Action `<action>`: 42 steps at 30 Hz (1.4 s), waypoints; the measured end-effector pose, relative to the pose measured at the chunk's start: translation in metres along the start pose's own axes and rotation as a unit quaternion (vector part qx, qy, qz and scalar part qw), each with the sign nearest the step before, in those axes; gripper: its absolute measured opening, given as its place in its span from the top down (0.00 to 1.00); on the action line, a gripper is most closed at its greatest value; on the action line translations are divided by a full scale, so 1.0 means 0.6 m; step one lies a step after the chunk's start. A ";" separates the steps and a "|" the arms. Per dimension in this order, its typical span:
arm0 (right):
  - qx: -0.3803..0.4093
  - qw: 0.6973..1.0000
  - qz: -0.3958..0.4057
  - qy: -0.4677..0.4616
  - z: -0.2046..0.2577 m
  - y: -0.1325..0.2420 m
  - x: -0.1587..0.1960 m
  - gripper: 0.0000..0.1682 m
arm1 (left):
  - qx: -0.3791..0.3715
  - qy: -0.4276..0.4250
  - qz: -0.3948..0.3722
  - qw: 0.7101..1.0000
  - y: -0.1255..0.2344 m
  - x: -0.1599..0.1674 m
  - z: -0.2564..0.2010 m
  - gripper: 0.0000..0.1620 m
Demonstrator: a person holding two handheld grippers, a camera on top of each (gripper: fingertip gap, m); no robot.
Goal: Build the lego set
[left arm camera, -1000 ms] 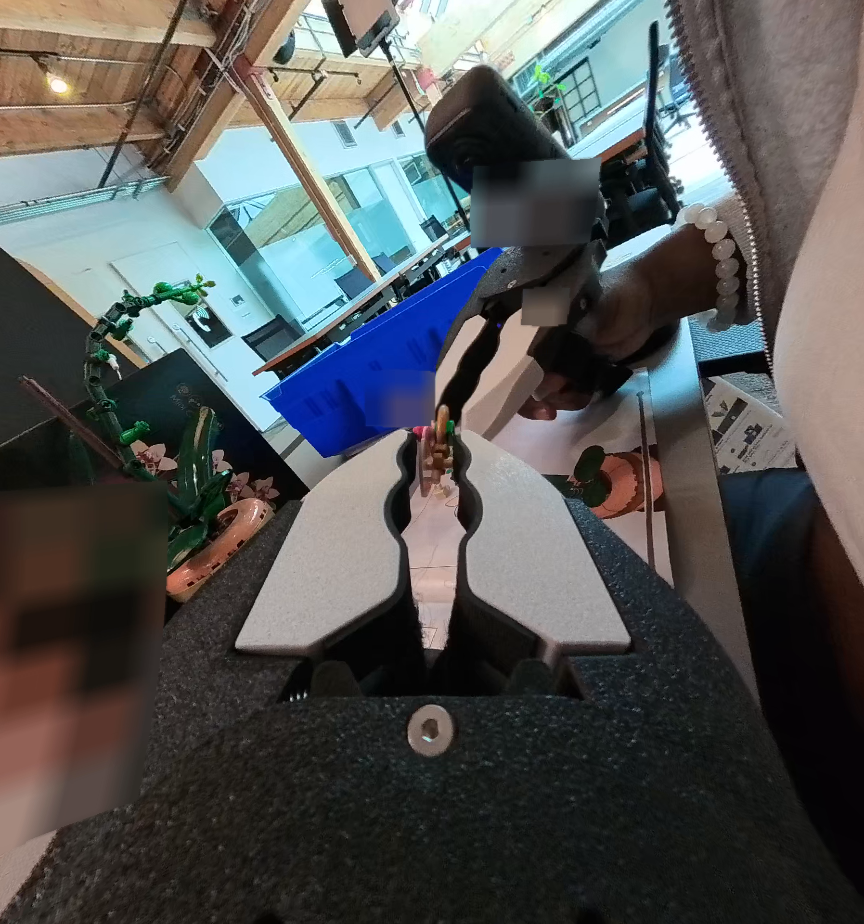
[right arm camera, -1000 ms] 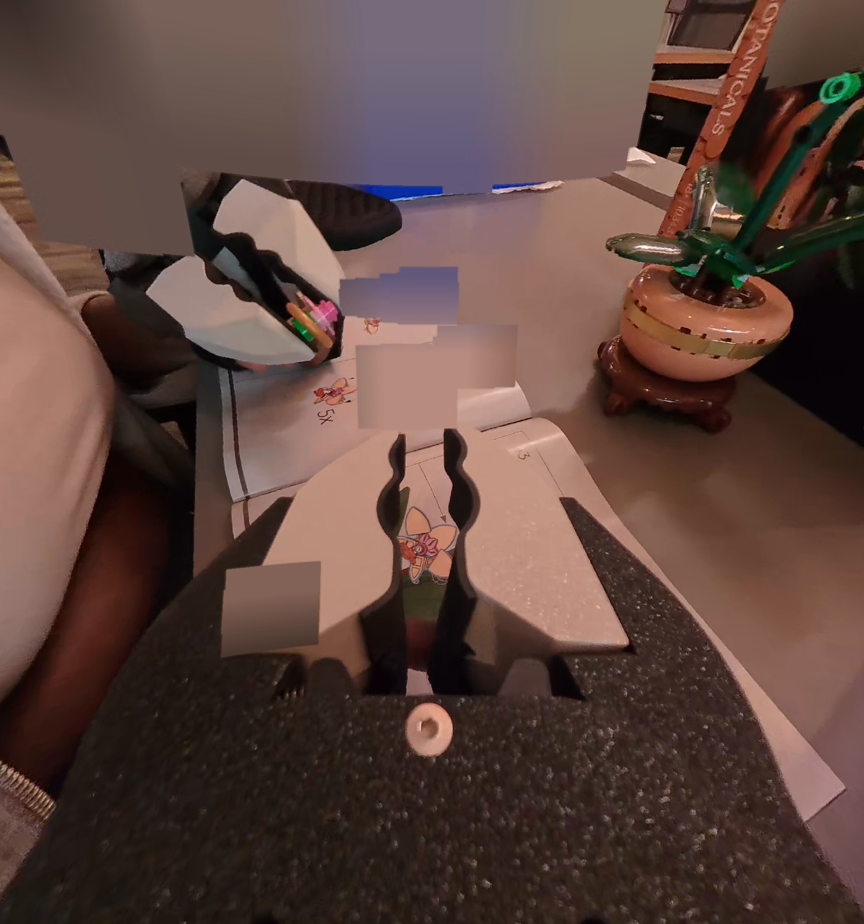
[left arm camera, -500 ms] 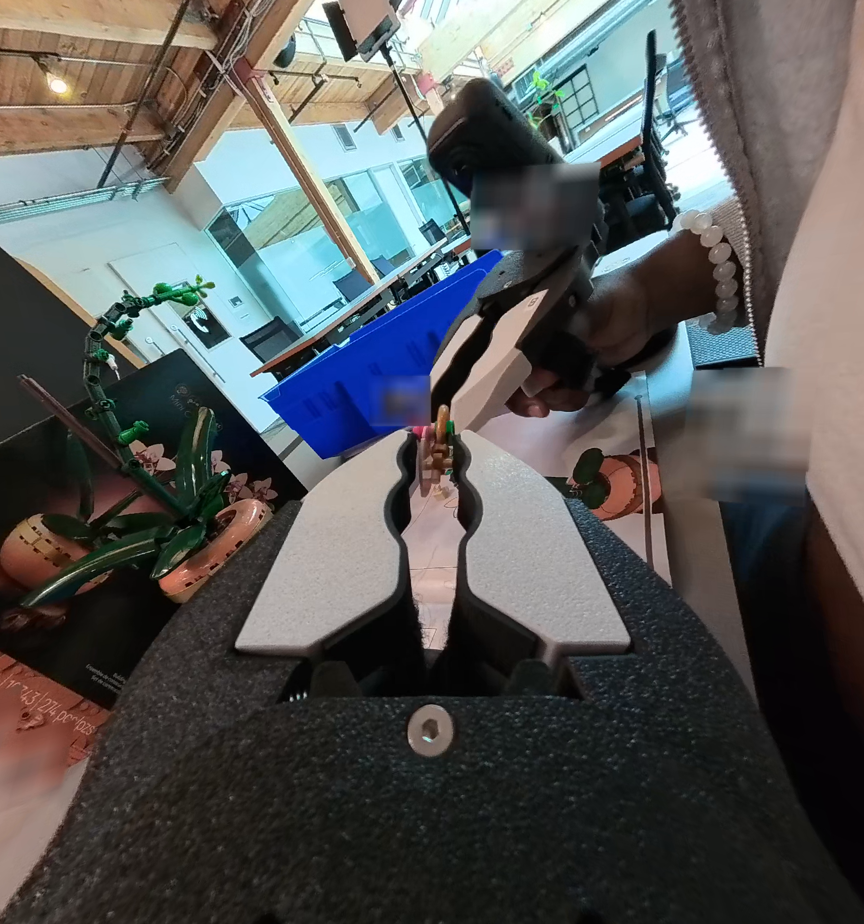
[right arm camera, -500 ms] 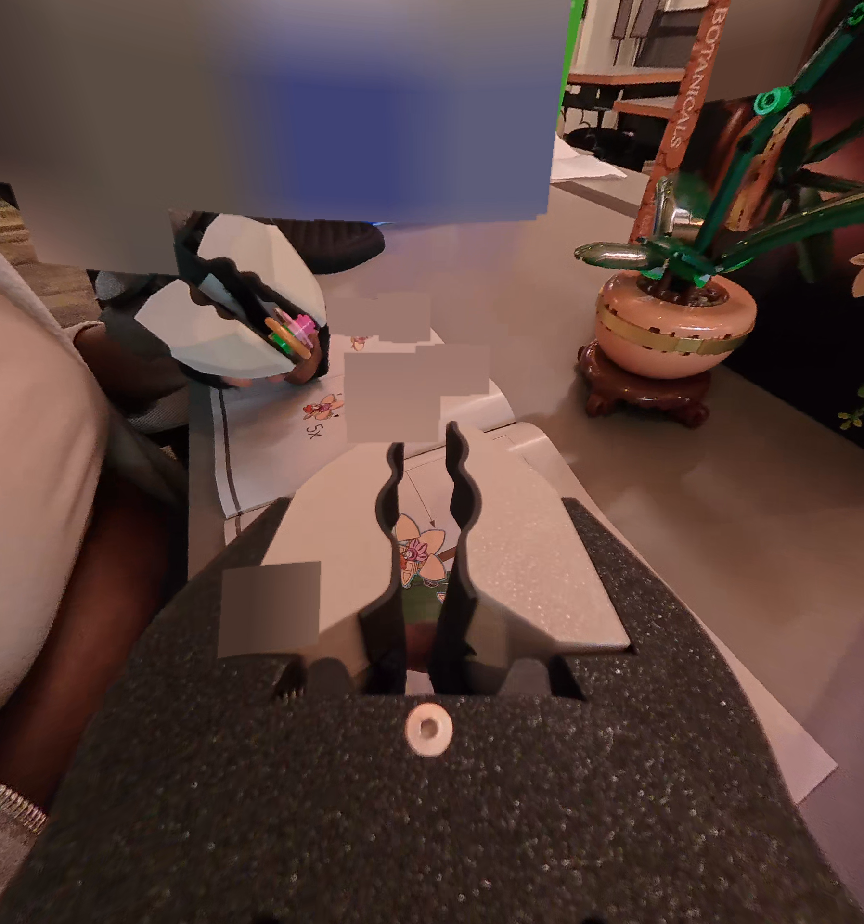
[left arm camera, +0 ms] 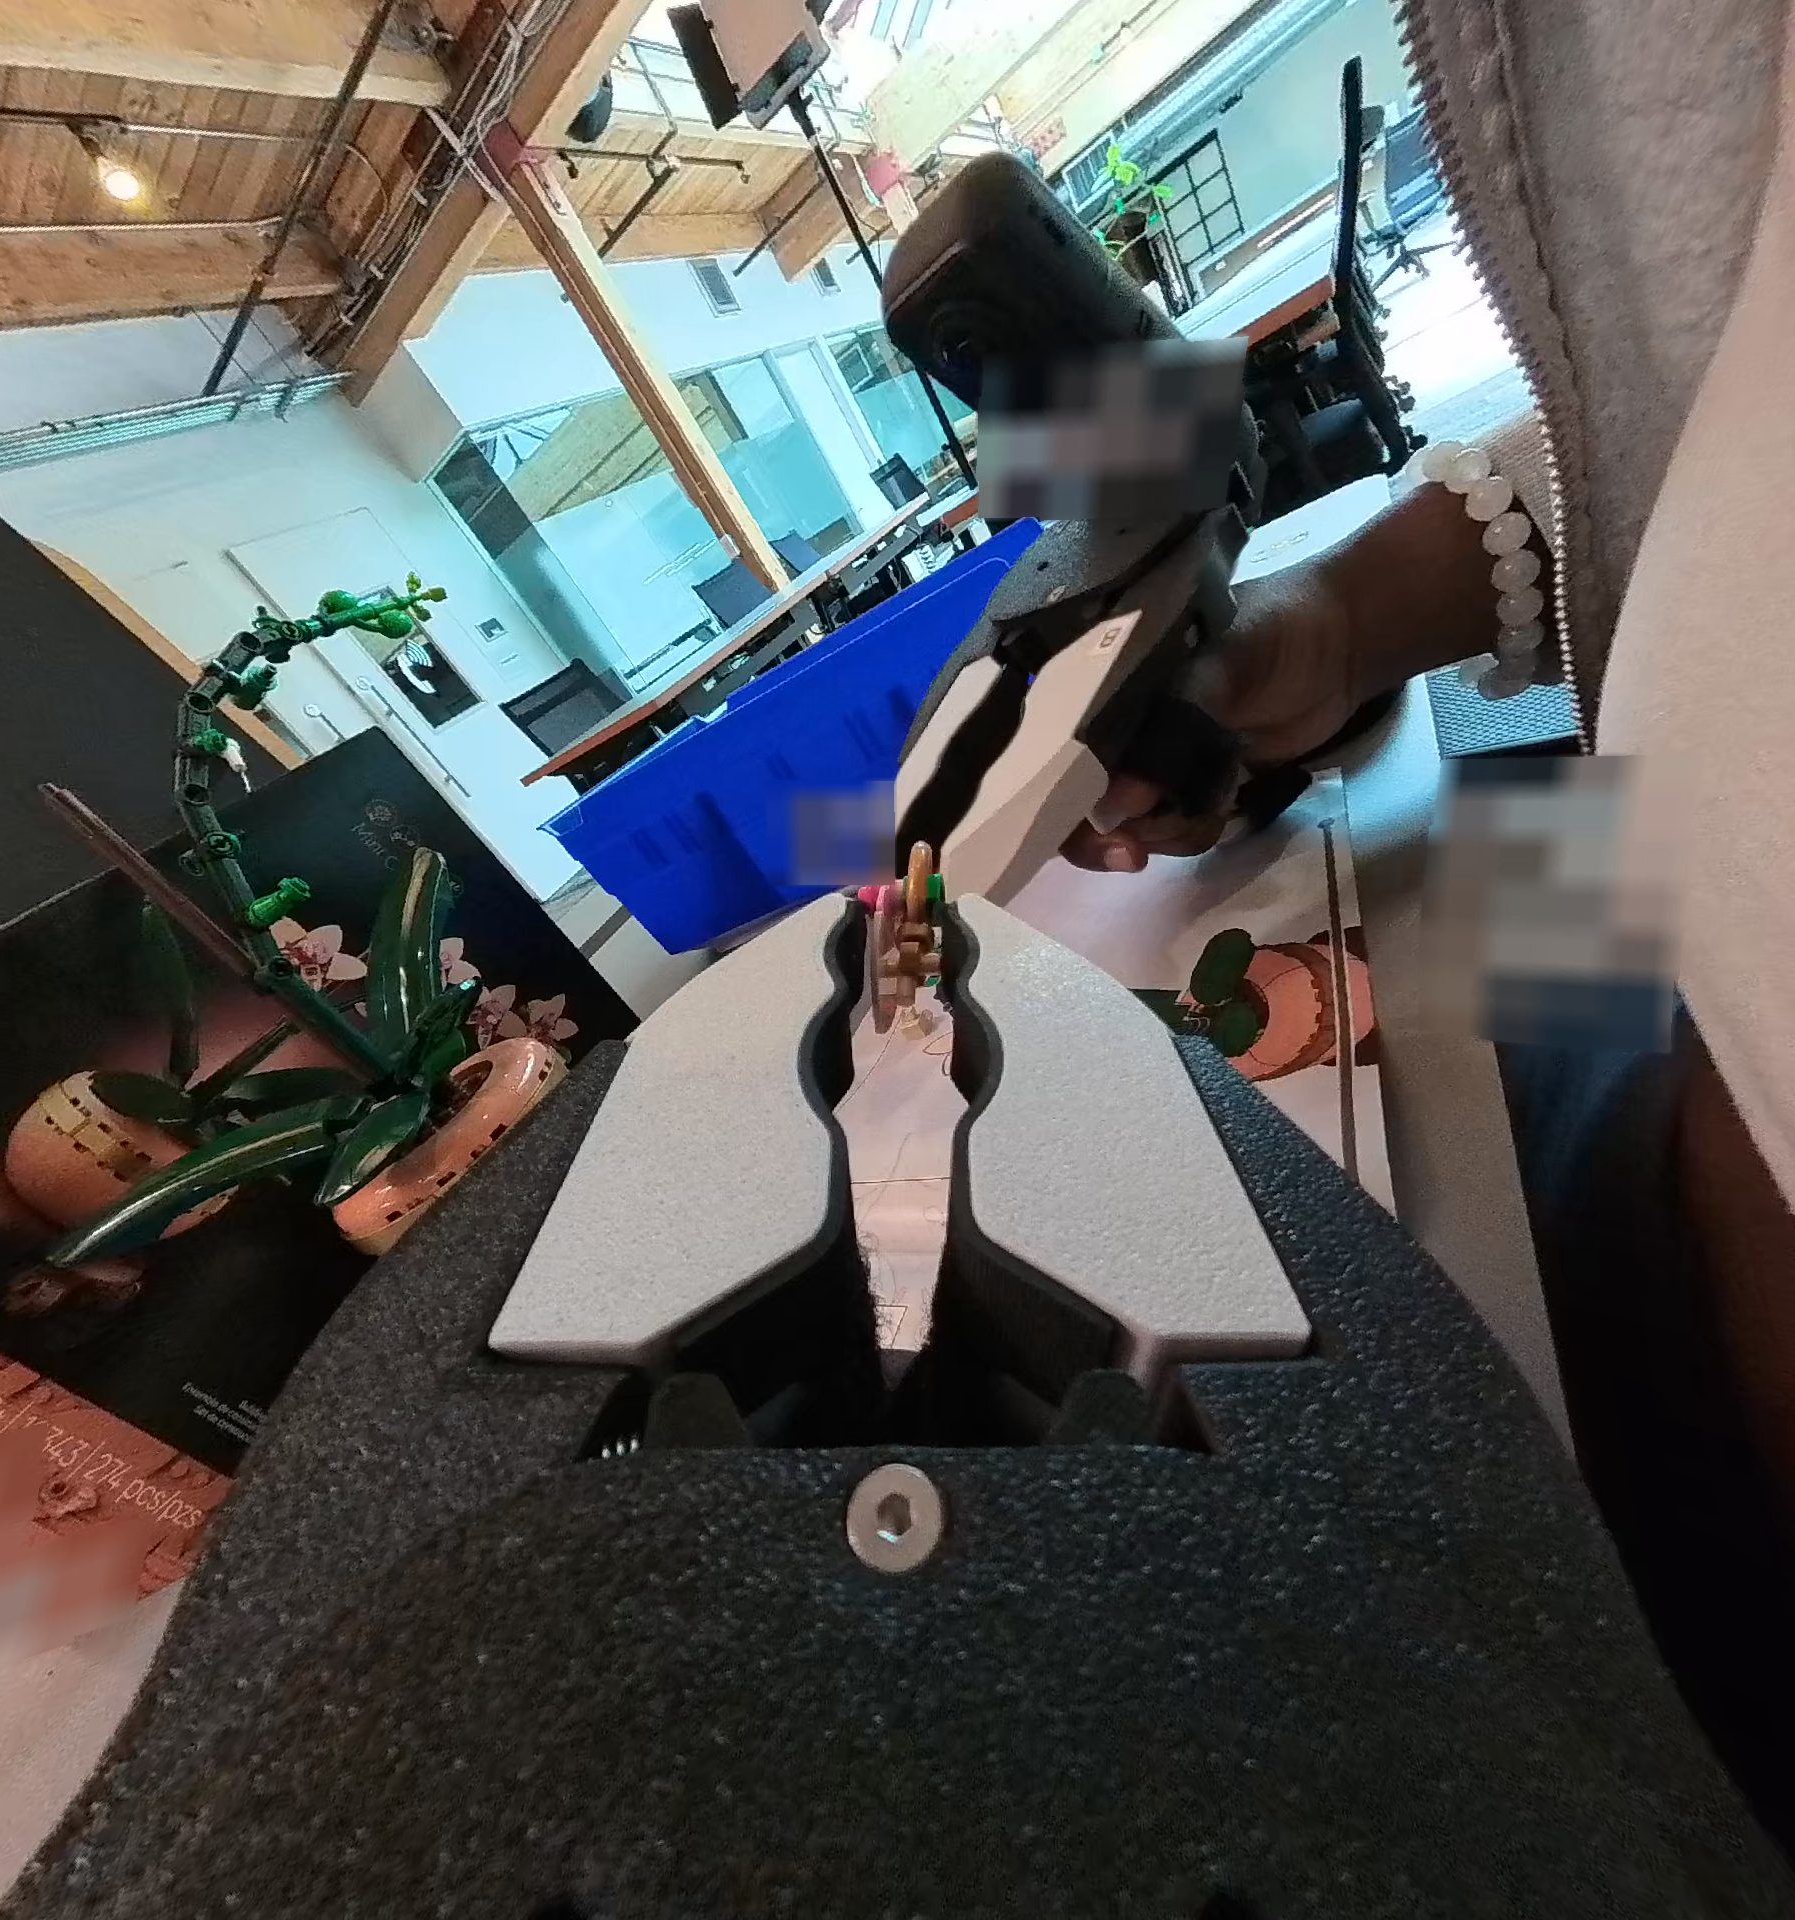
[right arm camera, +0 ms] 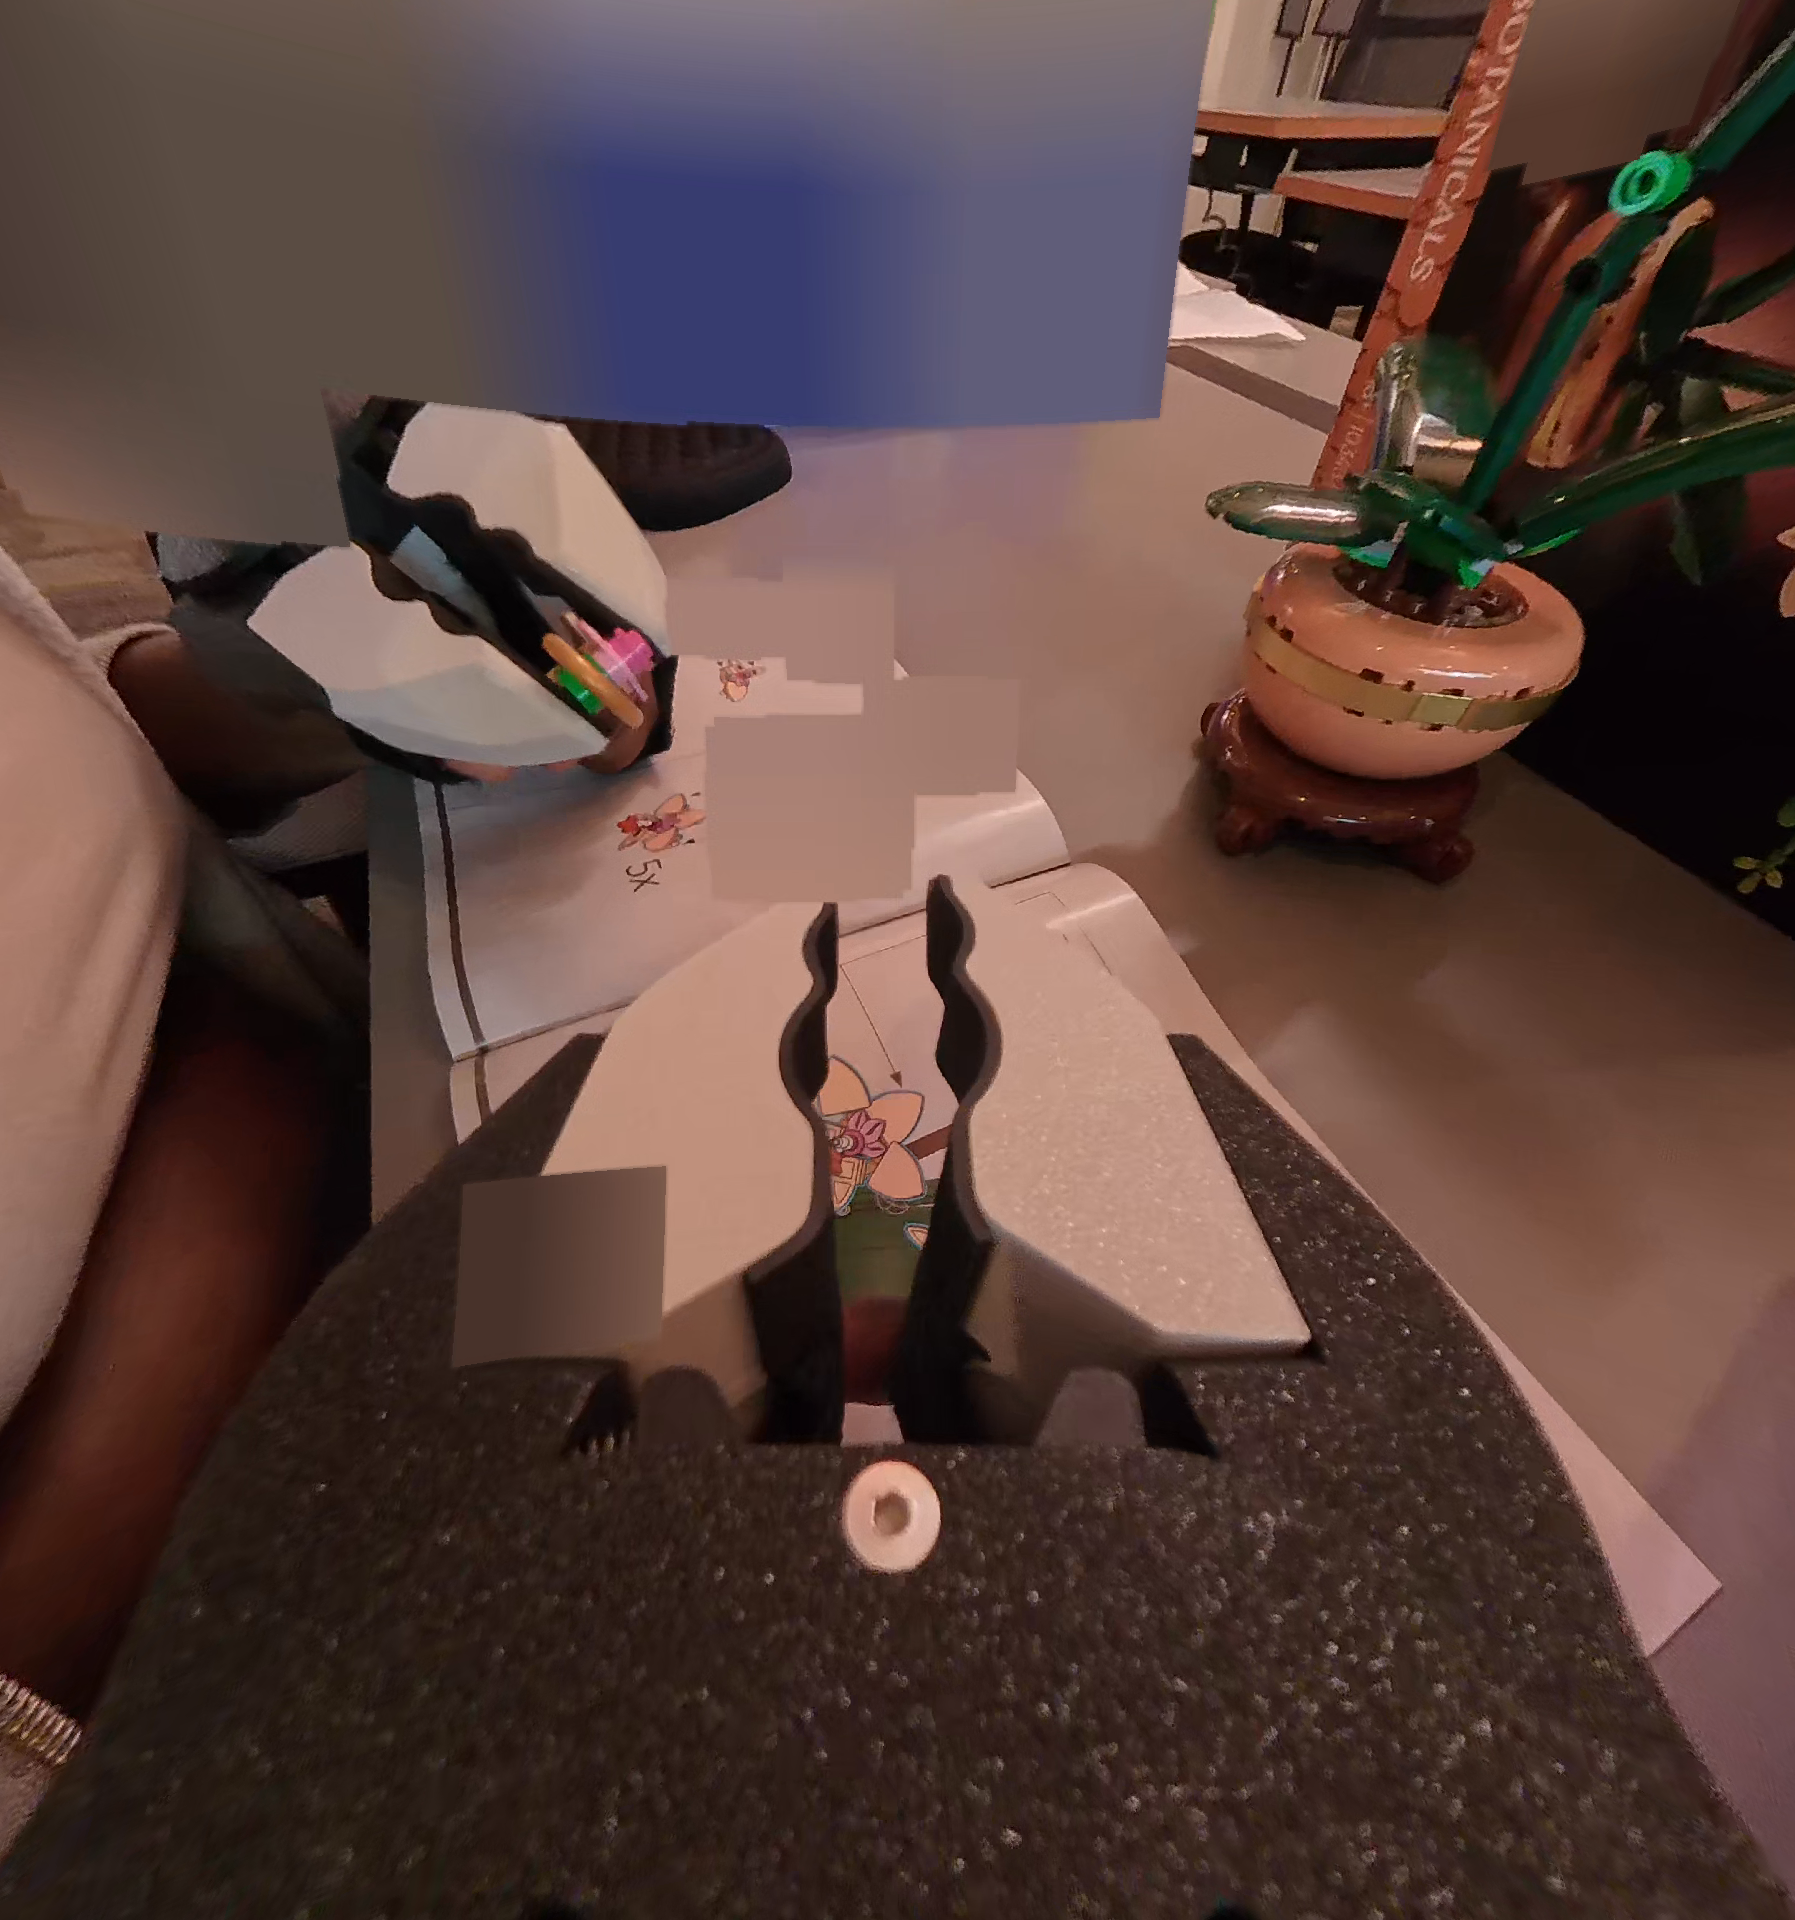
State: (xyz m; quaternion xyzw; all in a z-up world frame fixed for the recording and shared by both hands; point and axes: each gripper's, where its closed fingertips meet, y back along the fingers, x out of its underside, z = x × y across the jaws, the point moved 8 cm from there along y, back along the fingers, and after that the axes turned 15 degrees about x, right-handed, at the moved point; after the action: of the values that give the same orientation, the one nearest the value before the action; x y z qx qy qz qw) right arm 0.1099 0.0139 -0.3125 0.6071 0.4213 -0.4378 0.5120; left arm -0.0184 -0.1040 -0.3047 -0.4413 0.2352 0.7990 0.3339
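My left gripper (left arm camera: 903,914) is shut on a small lego flower piece (left arm camera: 914,935) of tan, pink and green parts, held at the fingertips above the open instruction booklet (left arm camera: 1277,997). It also shows in the right wrist view (right arm camera: 633,686) with the piece (right arm camera: 602,670) in it. My right gripper (right arm camera: 877,914) has a narrow gap between its fingers and holds nothing. It hovers over the booklet (right arm camera: 550,904). In the left wrist view its tips (left arm camera: 919,831) hang just above the flower piece. The lego orchid in its peach pot (right arm camera: 1412,665) stands on the table to the right.
A blue bin (left arm camera: 747,800) stands behind the grippers. The set's dark box (left arm camera: 62,1299) stands upright behind the orchid model (left arm camera: 436,1101). The person's body and legs are close at the table's near edge. The grey table (right arm camera: 1495,1143) lies between the booklet and the pot. Some 6 centimetres of space lies between my two pairs of fingers. The right tips stand about 15 centimetres off the orchid model (left arm camera: 436,1101). Seen from the right wrist view (right arm camera: 1387,565) as well.
My right gripper has tilted and shifted slightly over the booklet, staying close above the flower piece. My left gripper keeps the piece still.
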 end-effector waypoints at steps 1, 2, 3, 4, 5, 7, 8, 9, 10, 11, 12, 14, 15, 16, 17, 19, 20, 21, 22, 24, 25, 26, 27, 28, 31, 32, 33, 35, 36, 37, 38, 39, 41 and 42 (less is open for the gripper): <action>-0.001 1.000 0.006 0.006 0.002 -0.002 0.001 0.90 | 0.000 -0.001 0.000 1.000 0.000 0.000 0.000 0.92; -0.001 1.000 0.011 0.012 0.004 -0.003 0.001 0.89 | 0.000 -0.001 0.000 1.000 0.000 0.000 0.000 0.92; 0.000 1.000 0.014 0.017 0.005 -0.004 0.002 0.89 | 0.000 -0.001 0.000 1.000 0.000 0.000 0.000 0.92; 0.002 1.000 0.013 0.022 0.006 -0.004 0.002 0.88 | 0.000 -0.001 0.001 1.000 0.000 0.000 0.000 0.92; 0.011 1.000 0.008 0.023 0.006 -0.002 0.001 0.87 | 0.000 -0.001 0.001 1.000 -0.001 0.000 0.000 0.92; 0.033 0.998 0.023 0.048 0.000 0.005 0.002 0.90 | -0.001 0.000 0.000 1.000 0.000 0.000 0.000 0.92; 0.045 0.995 0.052 0.073 -0.004 0.009 0.001 0.91 | -0.002 0.001 -0.001 1.000 0.000 0.000 0.001 0.92; 0.059 0.989 0.093 0.097 -0.010 0.013 0.001 0.91 | -0.003 0.002 -0.002 1.000 0.001 0.000 0.001 0.92; 0.071 0.981 0.138 0.117 -0.015 0.016 0.000 0.91 | -0.003 0.003 -0.001 1.000 0.000 0.000 0.002 0.92; 0.079 0.972 0.177 0.134 -0.018 0.018 -0.001 0.91 | -0.003 0.004 0.000 1.000 0.000 0.001 0.002 0.92; 0.080 0.965 0.207 0.142 -0.020 0.019 0.000 0.91 | -0.002 0.004 0.002 1.000 -0.001 0.001 0.002 0.92; 0.081 0.953 0.259 0.138 -0.024 0.020 0.007 0.92 | -0.002 0.002 0.004 1.000 -0.002 0.001 0.001 0.92; 0.082 0.948 0.278 0.135 -0.027 0.020 0.013 0.92 | -0.002 0.001 0.005 1.000 -0.002 0.001 0.001 0.92; 0.087 0.945 0.289 0.128 -0.030 0.019 0.018 0.92 | -0.002 0.001 0.005 1.000 -0.002 0.001 0.001 0.92; 0.091 0.944 0.294 0.117 -0.034 0.019 0.023 0.92 | -0.003 0.002 0.004 1.000 -0.002 0.001 0.001 0.92; 0.097 0.944 0.302 0.092 -0.036 0.017 0.030 0.92 | -0.004 0.005 0.003 1.000 -0.001 0.001 0.002 0.92; 0.097 0.944 0.304 0.084 -0.036 0.016 0.031 0.91 | -0.004 0.005 0.003 1.000 -0.001 0.001 0.002 0.92; 0.095 0.944 0.306 0.079 -0.035 0.016 0.032 0.91 | -0.004 0.006 0.003 1.000 -0.001 0.001 0.002 0.92; 0.093 0.944 0.306 0.074 -0.034 0.015 0.033 0.90 | -0.004 0.007 0.003 1.000 -0.001 0.001 0.003 0.92; 0.091 0.946 0.305 0.066 -0.034 0.012 0.035 0.90 | -0.003 0.009 0.004 1.000 -0.002 0.002 0.003 0.92; 0.093 0.945 0.307 0.065 -0.036 0.009 0.038 0.91 | -0.002 0.009 0.005 1.000 -0.002 0.002 0.003 0.92; 0.097 0.944 0.309 0.068 -0.038 0.008 0.041 0.95 | -0.001 0.010 0.005 1.000 -0.002 0.002 0.003 0.92; 0.098 0.945 0.305 0.073 -0.039 0.007 0.041 0.95 | 0.000 0.012 0.005 1.000 -0.002 0.002 0.004 0.92; 0.096 0.948 0.295 0.072 -0.040 0.007 0.039 0.95 | 0.003 0.015 0.005 1.000 -0.003 0.002 0.004 0.92; 0.065 0.967 0.243 0.043 -0.038 0.011 0.020 0.95 | 0.014 0.035 -0.002 0.999 -0.001 0.003 0.009 0.92; 0.046 0.973 0.222 0.040 -0.036 0.013 0.011 0.95 | 0.020 0.047 -0.010 0.999 0.001 0.002 0.013 0.92; 0.023 0.978 0.204 0.048 -0.031 0.016 0.002 0.95 | 0.029 0.061 -0.020 0.998 0.003 0.002 0.016 0.91; -0.028 0.975 0.190 0.117 -0.017 0.019 -0.007 0.95 | 0.044 0.083 -0.042 0.995 0.010 0.002 0.022 0.92; -0.046 0.965 0.190 0.173 -0.010 0.019 -0.007 0.95 | 0.049 0.086 -0.050 0.994 0.013 0.002 0.023 0.92; -0.066 0.951 0.195 0.229 -0.004 0.017 -0.007 0.95 | 0.054 0.082 -0.056 0.994 0.014 0.000 0.021 0.92; -0.084 0.936 0.204 0.273 0.002 0.014 -0.005 0.95 | 0.061 0.070 -0.062 0.994 0.014 -0.004 0.016 0.92; -0.103 0.922 0.215 0.305 0.006 0.010 -0.004 0.95 | 0.067 0.059 -0.066 0.994 0.013 -0.007 0.011 0.92; -0.140 0.900 0.228 0.346 0.012 0.002 -0.007 0.95 | 0.075 0.049 -0.058 0.994 0.008 -0.009 0.002 0.92; -0.156 0.891 0.228 0.361 0.014 -0.002 -0.009 0.95 | 0.076 0.045 -0.052 0.995 0.005 -0.007 -0.001 0.92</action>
State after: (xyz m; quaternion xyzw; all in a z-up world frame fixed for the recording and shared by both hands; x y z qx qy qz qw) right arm 0.1065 0.0051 -0.3081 0.7151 0.4900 0.0115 0.4985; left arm -0.0187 -0.1079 -0.3009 -0.4620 0.2868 0.7397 0.3964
